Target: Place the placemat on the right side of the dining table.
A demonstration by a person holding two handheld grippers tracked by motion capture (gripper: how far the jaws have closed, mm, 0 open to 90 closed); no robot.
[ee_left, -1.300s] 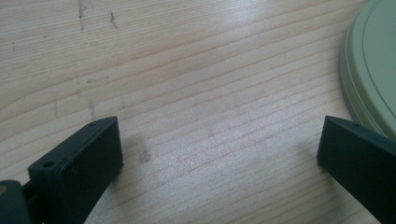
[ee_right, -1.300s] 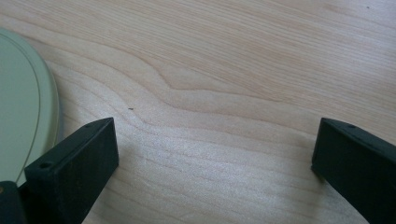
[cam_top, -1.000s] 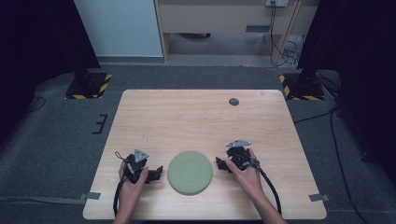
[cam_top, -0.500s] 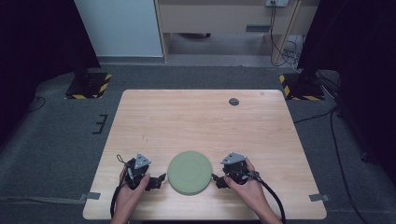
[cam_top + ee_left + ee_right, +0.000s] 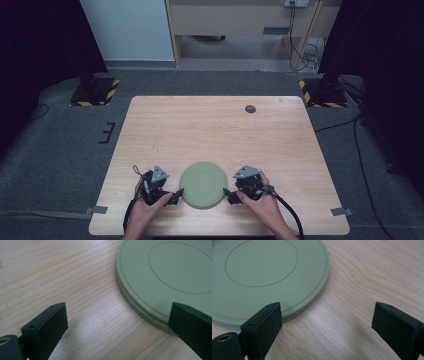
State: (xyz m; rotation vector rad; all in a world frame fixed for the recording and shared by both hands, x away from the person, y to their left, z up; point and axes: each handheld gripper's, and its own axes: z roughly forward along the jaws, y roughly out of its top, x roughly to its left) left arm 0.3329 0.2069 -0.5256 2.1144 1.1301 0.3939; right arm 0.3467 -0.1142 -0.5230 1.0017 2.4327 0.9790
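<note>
**At the near edge of the table, two grippers flank a green plate**

From the high view, a round, pale green plate (image 5: 201, 184) lies flat on the light wooden table (image 5: 220, 130), close to the near edge and about midway between left and right. The left gripper (image 5: 176, 195) sits just beside the plate's left rim, held in the person's left hand (image 5: 145, 207), with its grey three-cornered plate on top. The right gripper (image 5: 229, 195) sits just beside the right rim, held in the right hand (image 5: 262, 205), a black cable trailing off toward the near right. Both point inward at the plate. Far off, near the table's far edge, lies a small dark round disc (image 5: 250, 109).

In the left gripper view, the jaws stand wide apart and hold nothing. The plate (image 5: 165, 277) lies upside down or flat with a raised ring at its centre; which, I cannot tell. One jaw hangs over the plate's rim, the other over bare wood (image 5: 62, 277).

In the right gripper view, the jaws are likewise spread and empty. One jaw overlaps the edge of the plate (image 5: 262, 277); the other hangs over the table's grain (image 5: 367, 272), well clear of the plate.
</note>
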